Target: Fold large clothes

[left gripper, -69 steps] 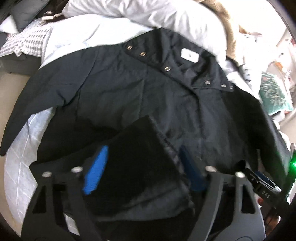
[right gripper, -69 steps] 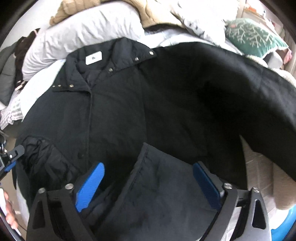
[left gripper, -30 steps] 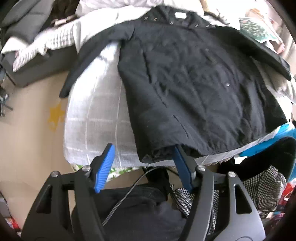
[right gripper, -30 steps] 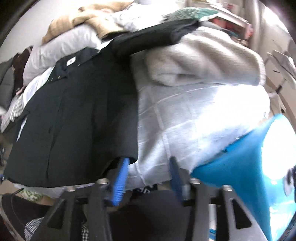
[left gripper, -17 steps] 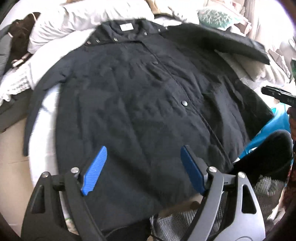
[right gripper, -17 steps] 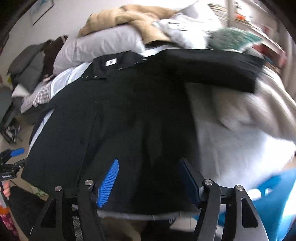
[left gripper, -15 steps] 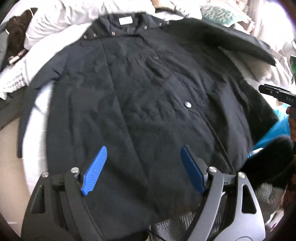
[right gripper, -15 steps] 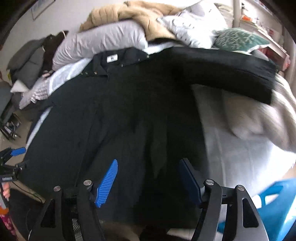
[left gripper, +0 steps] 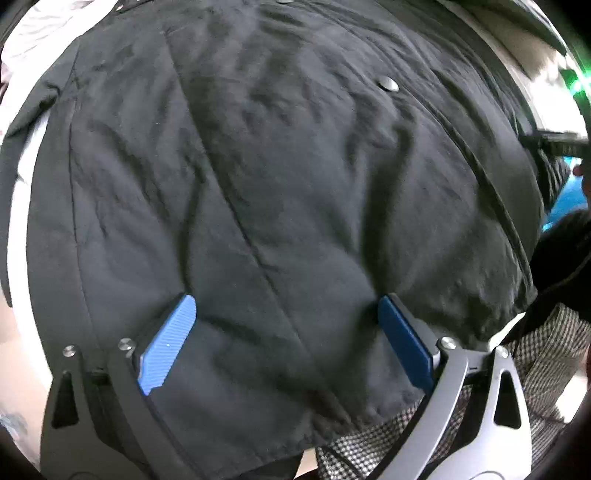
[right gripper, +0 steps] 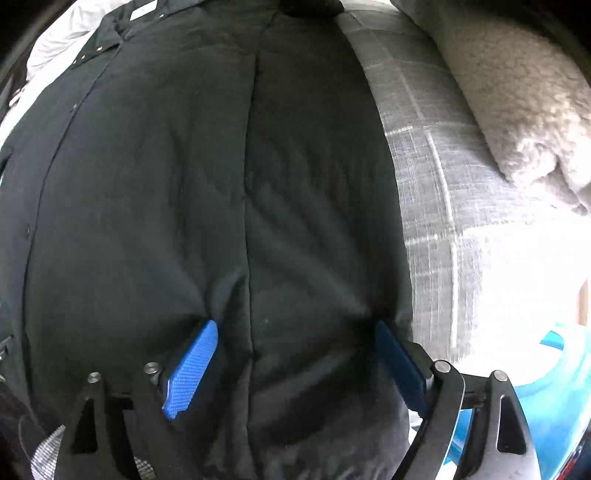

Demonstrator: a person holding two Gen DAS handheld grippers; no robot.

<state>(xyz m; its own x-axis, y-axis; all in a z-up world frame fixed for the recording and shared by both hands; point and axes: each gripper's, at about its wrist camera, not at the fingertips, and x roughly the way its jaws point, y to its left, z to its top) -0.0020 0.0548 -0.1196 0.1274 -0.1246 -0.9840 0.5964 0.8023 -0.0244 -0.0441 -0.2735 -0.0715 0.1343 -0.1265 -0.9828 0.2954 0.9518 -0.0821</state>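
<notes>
- Coat (left gripper: 280, 177) lies spread flat on the bed (right gripper: 436, 192), hem nearest both grippers
- Left gripper (left gripper: 286, 314) spread wide, tips on the hem
- Right gripper (right gripper: 295, 338) spread wide, likewise
- Collar label (right gripper: 143, 14) white, unreadable

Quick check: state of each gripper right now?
Left gripper: open, fingers pressed into the black coat near its hem.
Right gripper: open, likewise on the coat, nothing clamped.

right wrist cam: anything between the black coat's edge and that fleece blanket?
Only the grey checked bedcover separates the black coat from the cream fleece blanket; nothing else lies there, per the right wrist view.
</notes>
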